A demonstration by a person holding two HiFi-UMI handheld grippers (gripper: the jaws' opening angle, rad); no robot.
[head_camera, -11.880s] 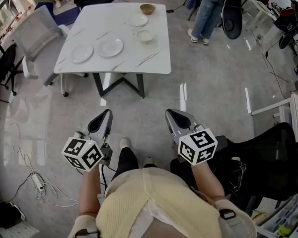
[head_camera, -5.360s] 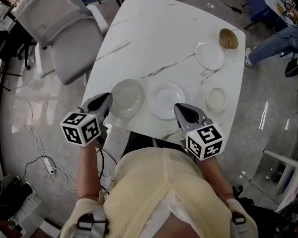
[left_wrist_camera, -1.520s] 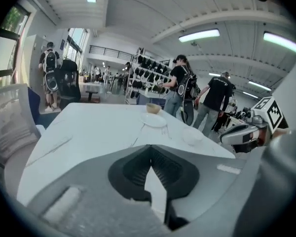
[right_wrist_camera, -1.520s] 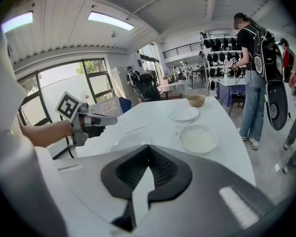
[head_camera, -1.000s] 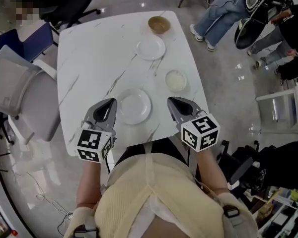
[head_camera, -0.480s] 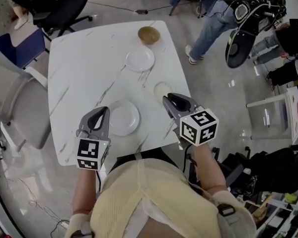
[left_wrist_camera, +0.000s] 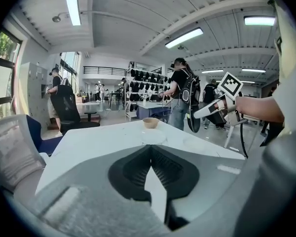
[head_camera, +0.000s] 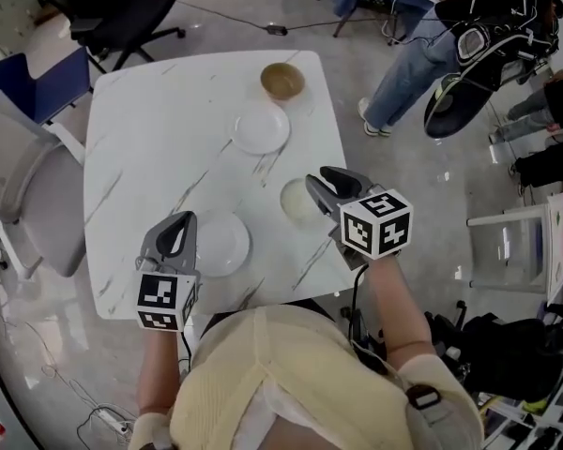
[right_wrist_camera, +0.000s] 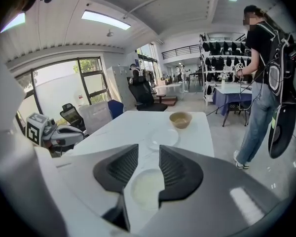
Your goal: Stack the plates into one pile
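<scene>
Right gripper (head_camera: 321,184): jaws wide apart, just been opening; pads pressing on nothing, with the small plate lying below in the gap between them.
Small plate (right_wrist_camera: 147,189): flat on the table (head_camera: 159,129) near its right edge, framed between the right gripper's jaws, untouched as far as can be seen.
Left gripper (left_wrist_camera: 149,151): jaws closed tight together, nothing in them; sits just beside the left rim of the near plate.
Near plate (head_camera: 221,244): flat on the near side of the table, just right of the left gripper; close to the small plate but apart from it.
Far plate (head_camera: 261,129): further up the table, just this side of the bowl (head_camera: 282,81), well apart from both grippers.
Handling: probably ceramic or glass, so stiff, smooth and slippery, and breakable if dropped or clacked down; looks light enough for one gripper.
Where to grip: at the rim, one jaw over the lip and one under; nothing else stands up to grab on a plate lying flat.
Watch out: thin rim and a shallow bite, so easy to slip or tip; best kept level and lowered gently onto the pile.
Task so far: not yet one pile, with plates showing in three separate spots.
</scene>
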